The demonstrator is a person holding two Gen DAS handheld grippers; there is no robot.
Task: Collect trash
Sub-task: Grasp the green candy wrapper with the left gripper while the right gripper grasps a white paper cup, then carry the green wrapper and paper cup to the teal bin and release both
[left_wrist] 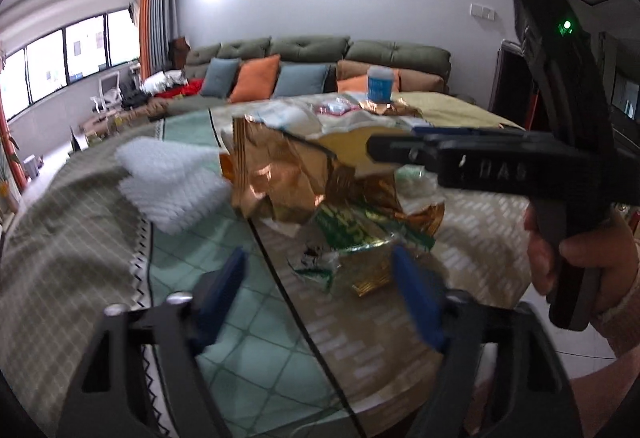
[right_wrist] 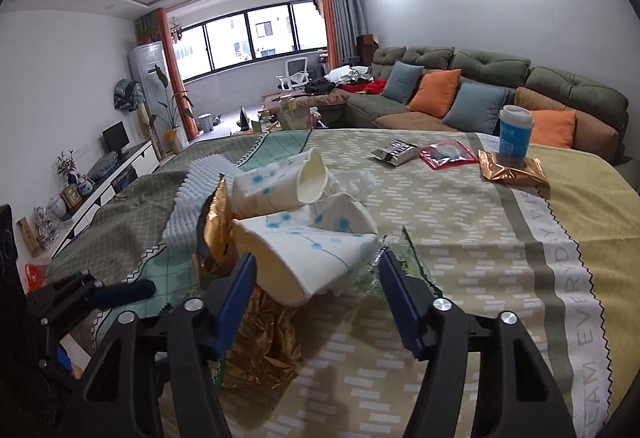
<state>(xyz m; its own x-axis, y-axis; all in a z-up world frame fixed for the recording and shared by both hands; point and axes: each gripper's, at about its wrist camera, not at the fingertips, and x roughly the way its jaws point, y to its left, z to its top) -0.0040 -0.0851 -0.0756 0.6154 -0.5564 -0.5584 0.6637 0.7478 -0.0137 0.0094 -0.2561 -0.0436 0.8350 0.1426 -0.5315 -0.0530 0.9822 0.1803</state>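
A pile of trash lies on the patterned tablecloth (right_wrist: 480, 222): crumpled gold foil wrappers (left_wrist: 280, 173) (right_wrist: 260, 342), a green and gold snack bag (left_wrist: 352, 234), and two crushed white paper cups with blue dots (right_wrist: 316, 238) (right_wrist: 288, 181). My left gripper (left_wrist: 320, 290) is open, just short of the green bag. My right gripper (right_wrist: 316, 298) is open, its blue pads either side of the nearer crushed cup. The right gripper also shows in the left wrist view (left_wrist: 460, 153) from the side, over the pile.
White foam netting (right_wrist: 196, 189) (left_wrist: 172, 185) lies left of the pile. Farther back on the table are a silver packet (right_wrist: 394, 151), a red packet (right_wrist: 446, 153), a gold wrapper (right_wrist: 512, 169) and an upright blue cup (right_wrist: 514, 133). A sofa (right_wrist: 480, 89) stands behind.
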